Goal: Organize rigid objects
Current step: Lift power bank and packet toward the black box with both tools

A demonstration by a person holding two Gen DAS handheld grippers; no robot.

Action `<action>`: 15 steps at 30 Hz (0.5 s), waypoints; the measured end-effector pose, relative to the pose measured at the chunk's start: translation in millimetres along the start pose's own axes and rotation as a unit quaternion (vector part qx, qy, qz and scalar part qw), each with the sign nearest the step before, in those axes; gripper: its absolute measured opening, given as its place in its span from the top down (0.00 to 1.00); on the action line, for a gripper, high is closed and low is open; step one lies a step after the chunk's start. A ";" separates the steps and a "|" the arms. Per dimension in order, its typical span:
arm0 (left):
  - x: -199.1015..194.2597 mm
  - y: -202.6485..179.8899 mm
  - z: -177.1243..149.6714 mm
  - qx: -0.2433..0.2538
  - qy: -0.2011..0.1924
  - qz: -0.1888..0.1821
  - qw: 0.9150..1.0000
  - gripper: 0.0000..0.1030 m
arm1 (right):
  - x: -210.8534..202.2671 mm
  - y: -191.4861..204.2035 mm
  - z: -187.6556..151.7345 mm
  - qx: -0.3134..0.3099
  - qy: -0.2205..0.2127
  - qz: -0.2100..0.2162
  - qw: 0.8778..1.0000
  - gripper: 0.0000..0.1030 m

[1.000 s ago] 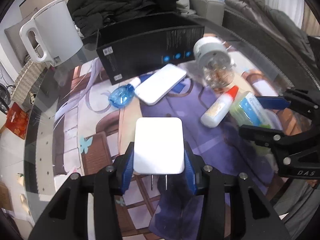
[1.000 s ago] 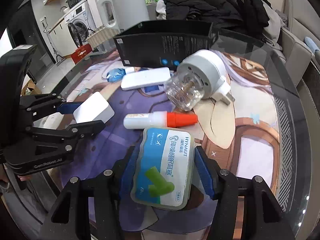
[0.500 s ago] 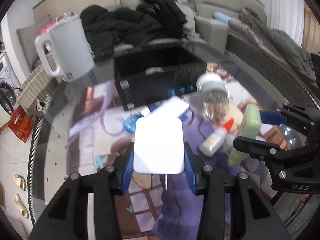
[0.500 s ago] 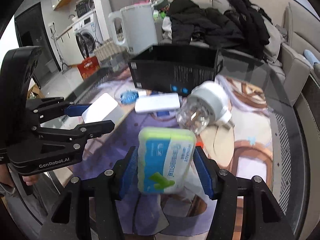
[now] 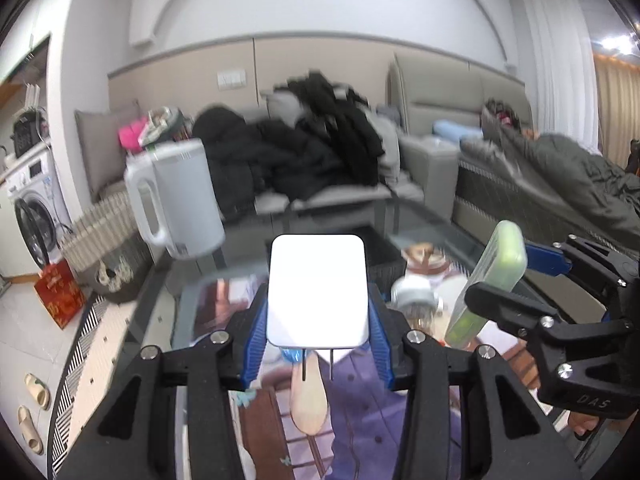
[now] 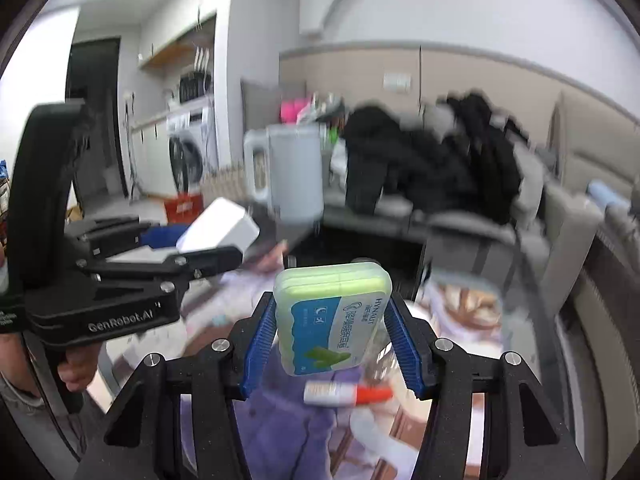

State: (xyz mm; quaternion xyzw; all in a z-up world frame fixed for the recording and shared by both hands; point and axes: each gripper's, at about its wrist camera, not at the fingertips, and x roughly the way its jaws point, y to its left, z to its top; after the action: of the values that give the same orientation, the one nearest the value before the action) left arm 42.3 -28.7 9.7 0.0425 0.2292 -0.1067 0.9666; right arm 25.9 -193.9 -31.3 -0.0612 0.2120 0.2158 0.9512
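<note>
Blue pads of the left gripper (image 5: 318,320) clamp a white charger (image 5: 318,292), prongs toward the camera, held above the table (image 5: 160,316). At three o'clock, the right gripper (image 6: 334,332) pinches a green earplug case (image 6: 332,316). Below it, at six o'clock, lies a red-capped glue bottle (image 6: 346,394).

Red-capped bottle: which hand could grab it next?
Right, probably. The red-capped bottle lies just below the right fingers; the left wrist view doesn't show it. But those fingers hold the green case, and the left fingers hold the white charger, so one must be put down first.
</note>
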 end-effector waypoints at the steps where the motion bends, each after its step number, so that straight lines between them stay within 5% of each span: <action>1: -7.3 -0.8 1.5 0.004 -0.016 0.007 1.000 0.58 | -8.1 3.3 3.4 -0.008 -0.020 -0.003 1.000 0.47; 6: -21.3 2.0 6.6 -0.001 -0.048 0.006 0.999 0.58 | -31.2 14.8 16.5 -0.028 -0.074 -0.005 0.997 0.47; 15: -17.6 5.8 20.8 -0.024 -0.069 0.006 0.997 0.58 | -37.4 11.2 36.1 -0.017 -0.099 -0.011 0.995 0.47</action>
State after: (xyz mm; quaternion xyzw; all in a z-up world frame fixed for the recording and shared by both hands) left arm 37.4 -22.5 36.4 0.0131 0.1645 -0.0977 0.9814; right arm 4.1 -190.7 17.0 -0.0586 0.1126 0.2136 0.9686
